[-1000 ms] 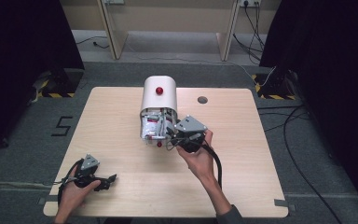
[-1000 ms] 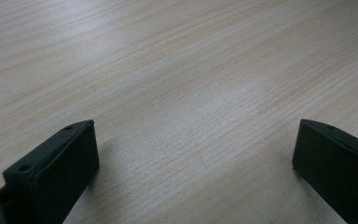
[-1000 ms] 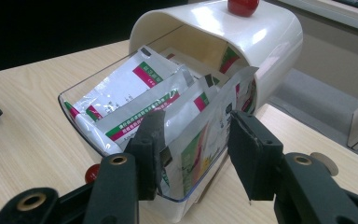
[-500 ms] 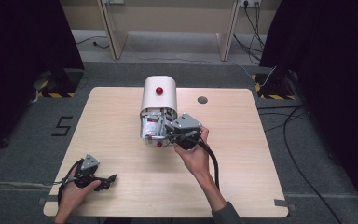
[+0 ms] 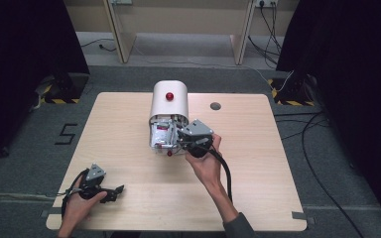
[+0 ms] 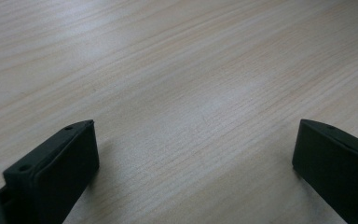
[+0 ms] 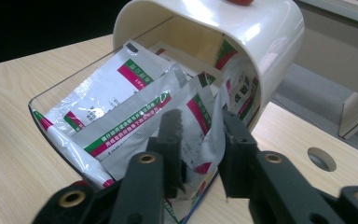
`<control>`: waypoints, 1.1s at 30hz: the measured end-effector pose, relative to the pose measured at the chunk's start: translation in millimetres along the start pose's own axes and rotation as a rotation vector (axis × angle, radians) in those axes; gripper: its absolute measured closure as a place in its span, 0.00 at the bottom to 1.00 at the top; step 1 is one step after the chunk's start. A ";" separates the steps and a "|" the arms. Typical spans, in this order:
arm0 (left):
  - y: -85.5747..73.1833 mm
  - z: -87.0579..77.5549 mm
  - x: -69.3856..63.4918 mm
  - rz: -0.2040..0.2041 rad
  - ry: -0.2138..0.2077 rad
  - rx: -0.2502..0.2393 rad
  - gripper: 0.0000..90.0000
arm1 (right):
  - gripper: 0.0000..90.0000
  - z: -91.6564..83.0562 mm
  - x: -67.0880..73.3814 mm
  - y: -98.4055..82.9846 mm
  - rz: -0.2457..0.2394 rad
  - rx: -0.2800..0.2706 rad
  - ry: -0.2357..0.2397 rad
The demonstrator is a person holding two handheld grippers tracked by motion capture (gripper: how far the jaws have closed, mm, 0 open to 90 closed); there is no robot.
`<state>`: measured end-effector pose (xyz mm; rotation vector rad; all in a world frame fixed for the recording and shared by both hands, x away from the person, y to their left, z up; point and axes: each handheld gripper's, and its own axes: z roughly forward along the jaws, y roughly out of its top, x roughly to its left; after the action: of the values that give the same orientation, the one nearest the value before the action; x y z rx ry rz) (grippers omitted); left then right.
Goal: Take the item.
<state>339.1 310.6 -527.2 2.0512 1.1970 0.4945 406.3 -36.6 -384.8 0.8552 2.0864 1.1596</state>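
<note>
I see light wood table (image 5: 129,129), grain running across it, small round grommet hole (image 5: 216,106) near far edge. Grey carpet floor (image 5: 30,148) around it, with "5" marking (image 5: 65,134) left of table. Yellow-black hazard tape (image 5: 54,100) at far left, another strip (image 5: 287,102) at far right. Black cables (image 5: 322,124) trail over floor on right. I note pale furniture legs (image 5: 120,34) beyond table, black curtains (image 5: 25,44) both sides.
</note>
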 end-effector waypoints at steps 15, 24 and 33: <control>0.0 0.0 0.0 0.000 0.000 0.000 0.00 | 0.98 -25.1 -3.9 4.5 0.012 -0.102 0.046; 0.0 0.0 0.0 0.000 0.000 0.000 0.00 | 0.99 -37.3 -5.5 10.0 0.004 -0.136 0.064; 0.0 0.0 0.0 0.000 0.000 0.000 0.00 | 0.99 -50.7 -14.0 12.0 0.007 -0.167 0.062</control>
<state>339.1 310.6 -527.2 2.0512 1.1970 0.4943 379.8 -67.4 -349.3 0.7570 2.0034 1.3583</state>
